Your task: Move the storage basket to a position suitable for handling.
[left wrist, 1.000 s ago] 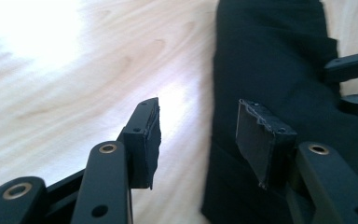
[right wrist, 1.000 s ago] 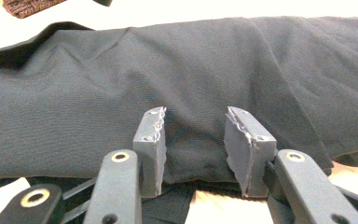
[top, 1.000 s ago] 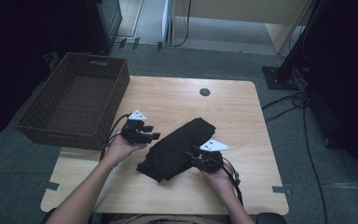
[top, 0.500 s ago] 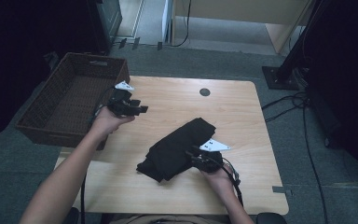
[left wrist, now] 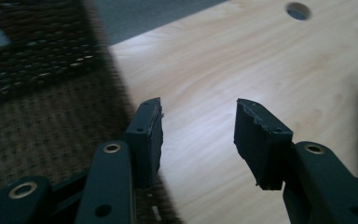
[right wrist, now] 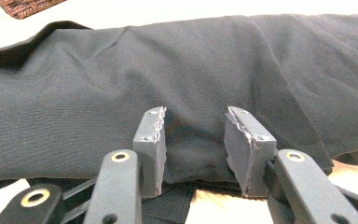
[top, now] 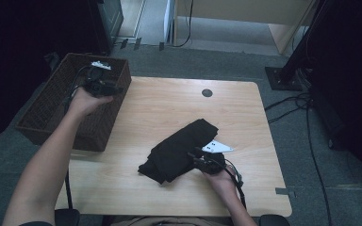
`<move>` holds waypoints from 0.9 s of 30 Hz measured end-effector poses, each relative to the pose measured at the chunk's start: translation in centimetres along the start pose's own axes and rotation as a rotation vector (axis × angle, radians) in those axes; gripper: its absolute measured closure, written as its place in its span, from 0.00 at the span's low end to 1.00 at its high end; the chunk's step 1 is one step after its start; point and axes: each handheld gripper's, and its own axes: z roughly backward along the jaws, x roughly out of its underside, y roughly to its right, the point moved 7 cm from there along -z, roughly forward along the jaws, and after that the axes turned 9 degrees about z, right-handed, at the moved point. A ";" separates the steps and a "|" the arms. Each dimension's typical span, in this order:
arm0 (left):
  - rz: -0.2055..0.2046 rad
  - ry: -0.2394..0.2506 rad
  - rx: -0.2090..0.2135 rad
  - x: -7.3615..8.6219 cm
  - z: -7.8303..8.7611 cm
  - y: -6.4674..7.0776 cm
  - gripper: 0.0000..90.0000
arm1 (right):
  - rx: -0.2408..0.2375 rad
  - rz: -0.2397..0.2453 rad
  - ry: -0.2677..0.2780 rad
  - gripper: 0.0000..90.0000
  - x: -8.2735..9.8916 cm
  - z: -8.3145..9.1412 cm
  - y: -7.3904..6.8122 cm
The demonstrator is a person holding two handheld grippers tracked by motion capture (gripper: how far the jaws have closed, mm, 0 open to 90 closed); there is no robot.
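Observation:
A black cloth (top: pixel 179 148), folded into a long bundle, lies on the wooden table (top: pixel 169 103) right of centre. My right gripper (top: pixel 200 162) is at its near right edge. In the right gripper view the cloth (right wrist: pixel 191 60) spreads wide, and the right gripper (right wrist: pixel 193 116) rests its tips on the fabric, jaws apart, with a slight pucker between the pads. My left gripper (top: pixel 115 89) is raised over the right rim of the wicker basket (top: pixel 96 132). In the left gripper view, the left gripper (left wrist: pixel 199 105) is open and holds nothing.
The dark wicker basket (left wrist: pixel 37 60) overhangs the table's left edge. A round cable hole (top: pixel 207 92) sits near the far edge. Cables trail from both grippers. Dark furniture and floor cables surround the table.
My left hand has left the cloth and travelled up and to the far left, ending over the basket's rim. The right gripper and the cloth have stayed put.

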 end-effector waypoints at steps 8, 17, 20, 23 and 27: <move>0.072 -0.053 -0.061 2.2 -2.4 -3.0 0.61 | -0.003 -0.001 0.001 0.65 0.0 0.0 0.0; 0.039 -0.082 -0.041 3.1 -3.3 -1.7 0.79 | 0.000 0.006 0.001 0.66 0.0 0.0 0.0; 0.057 -0.079 -0.020 3.3 -3.3 -1.0 0.80 | 0.000 0.005 0.000 0.66 0.0 -0.1 0.0; 0.035 -0.072 -0.003 3.7 -3.2 -0.3 0.81 | 0.001 0.000 0.005 0.66 -0.1 -0.2 0.0; 0.004 -0.086 0.050 4.2 -3.1 1.1 0.82 | -0.003 -0.002 -0.001 0.66 -0.1 -0.2 0.0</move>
